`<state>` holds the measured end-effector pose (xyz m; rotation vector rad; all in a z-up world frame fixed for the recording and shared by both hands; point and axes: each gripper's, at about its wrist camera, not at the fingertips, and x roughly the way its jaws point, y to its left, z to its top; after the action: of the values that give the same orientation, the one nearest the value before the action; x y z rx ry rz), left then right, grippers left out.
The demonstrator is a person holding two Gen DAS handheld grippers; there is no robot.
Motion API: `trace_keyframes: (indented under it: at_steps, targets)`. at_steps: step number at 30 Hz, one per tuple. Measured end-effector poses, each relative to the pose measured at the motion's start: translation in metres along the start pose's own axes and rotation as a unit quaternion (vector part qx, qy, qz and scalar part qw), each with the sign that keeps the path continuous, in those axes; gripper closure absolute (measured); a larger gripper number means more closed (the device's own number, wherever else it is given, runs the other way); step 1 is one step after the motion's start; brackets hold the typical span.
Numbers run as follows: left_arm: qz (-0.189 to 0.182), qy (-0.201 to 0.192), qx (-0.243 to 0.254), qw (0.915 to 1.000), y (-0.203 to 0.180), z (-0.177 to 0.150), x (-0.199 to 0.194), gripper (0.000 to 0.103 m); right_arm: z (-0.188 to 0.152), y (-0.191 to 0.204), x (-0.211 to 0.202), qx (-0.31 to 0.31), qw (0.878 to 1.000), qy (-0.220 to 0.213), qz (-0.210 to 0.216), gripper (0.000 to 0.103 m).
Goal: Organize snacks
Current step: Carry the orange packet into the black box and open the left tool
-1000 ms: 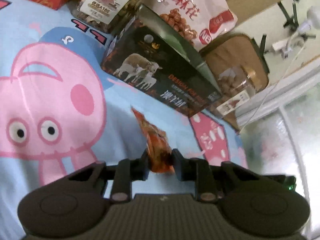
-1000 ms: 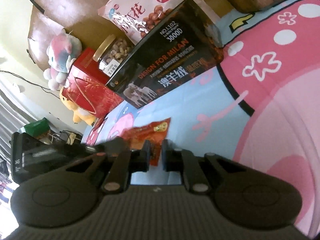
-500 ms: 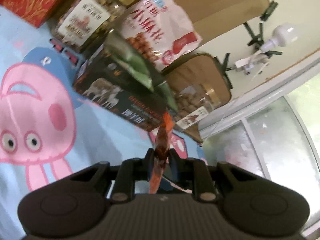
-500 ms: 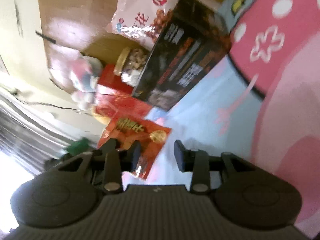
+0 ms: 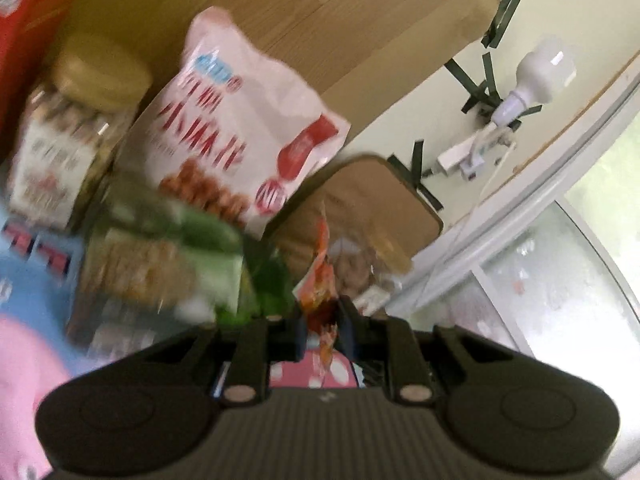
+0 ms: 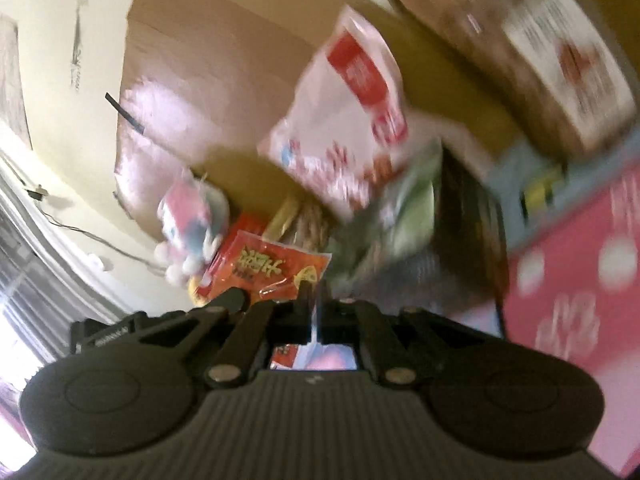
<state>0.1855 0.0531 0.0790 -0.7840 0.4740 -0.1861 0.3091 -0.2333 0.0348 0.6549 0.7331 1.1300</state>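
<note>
Left wrist view showed the left gripper [image 5: 322, 326] clenched on a red packet [image 5: 320, 280], which stood edge-on between its fingers [image 5: 298, 330], lifted clear of the pink and blue sheet [image 5: 24, 280]. Beyond it lay a green bag [image 5: 192, 248], then a white bag [image 5: 244, 132] leaning on a brown board [image 5: 360, 12], and a gold-lidded jar [image 5: 68, 136] filled with nuts, all blurred. Right wrist view showed the right gripper [image 6: 320, 312] tilted upward, its fingers [image 6: 304, 304] drawn nearly together; whether they pinched anything I cannot tell. Just beyond them hung the packet [image 6: 268, 272], face-on, held in the left gripper [image 6: 232, 300]. Farther back sat a plush toy [image 6: 192, 228].
</note>
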Motion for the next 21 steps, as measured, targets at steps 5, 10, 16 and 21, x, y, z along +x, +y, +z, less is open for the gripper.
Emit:
trace_keyframes:
  at_steps: [5, 10, 16, 21]
  targets:
    - [0.043, 0.007, 0.031, 0.9986, 0.0, 0.012, 0.043, 0.086, 0.028, -0.013, 0.025, -0.031, 0.998, -0.016, -0.047, 0.098]
    - [0.11, 0.034, 0.057, 0.9917, 0.006, 0.01, 0.075, 0.086, 0.026, -0.026, 0.047, -0.093, 0.989, -0.015, -0.116, 0.098]
    - [0.23, 0.026, 0.151, 0.9611, -0.005, -0.003, 0.08, 0.074, 0.013, -0.013, 0.048, -0.195, 0.961, -0.059, -0.185, 0.094]
    - [0.267, 0.007, 0.189, 0.945, -0.022, -0.012, 0.059, 0.071, 0.011, -0.004, 0.032, -0.183, 0.965, -0.065, -0.174, 0.093]
